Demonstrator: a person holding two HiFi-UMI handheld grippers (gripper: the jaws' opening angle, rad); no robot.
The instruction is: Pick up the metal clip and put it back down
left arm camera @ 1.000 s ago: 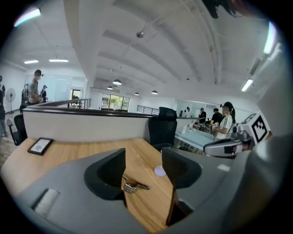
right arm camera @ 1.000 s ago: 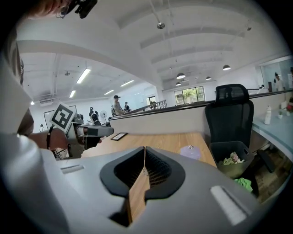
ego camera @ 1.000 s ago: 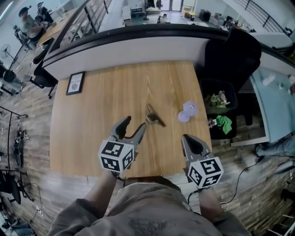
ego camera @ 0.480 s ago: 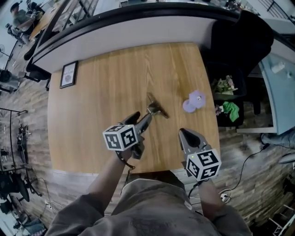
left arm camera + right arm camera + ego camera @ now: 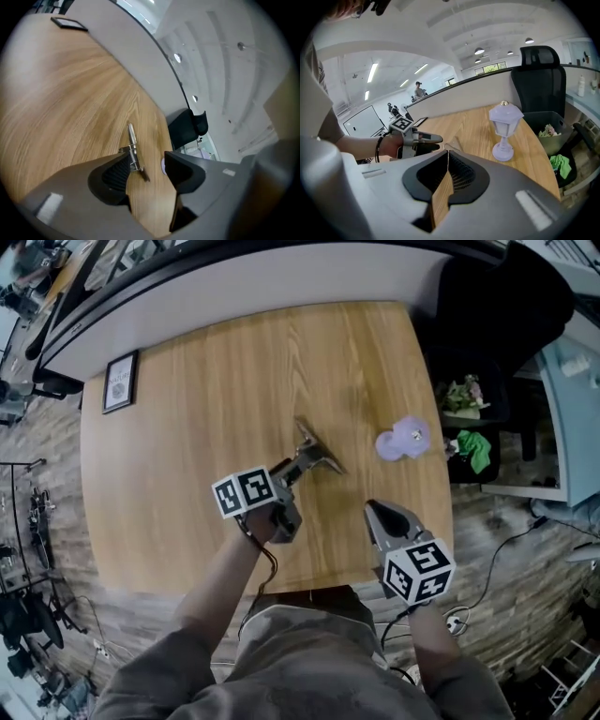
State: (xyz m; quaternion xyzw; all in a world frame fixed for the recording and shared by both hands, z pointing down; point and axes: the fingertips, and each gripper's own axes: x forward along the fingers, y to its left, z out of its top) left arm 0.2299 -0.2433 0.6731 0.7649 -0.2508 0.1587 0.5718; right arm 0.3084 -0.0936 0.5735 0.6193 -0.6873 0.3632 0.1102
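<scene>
The metal clip (image 5: 314,457) lies near the middle of the wooden table (image 5: 187,427). My left gripper (image 5: 292,471) reaches in from the lower left, fingertips right at the clip's near end. In the left gripper view the clip (image 5: 133,149) lies just ahead, its near end at the left pad (image 5: 115,174). The jaws have just been closing a little but stand apart, and neither pad presses on the clip. My right gripper (image 5: 377,512) hovers near the table's front right, its jaws (image 5: 447,154) shut on nothing.
A small purple lantern (image 5: 403,440) stands right of the clip, also visible in the right gripper view (image 5: 505,129). A framed picture (image 5: 117,382) lies at the far left corner. A black bin (image 5: 469,409) and an office chair (image 5: 539,75) stand beyond the table's right edge.
My left gripper has sunk toward the table, rolled over and moved up to the clip. My right gripper has dropped a little, staying shut.
</scene>
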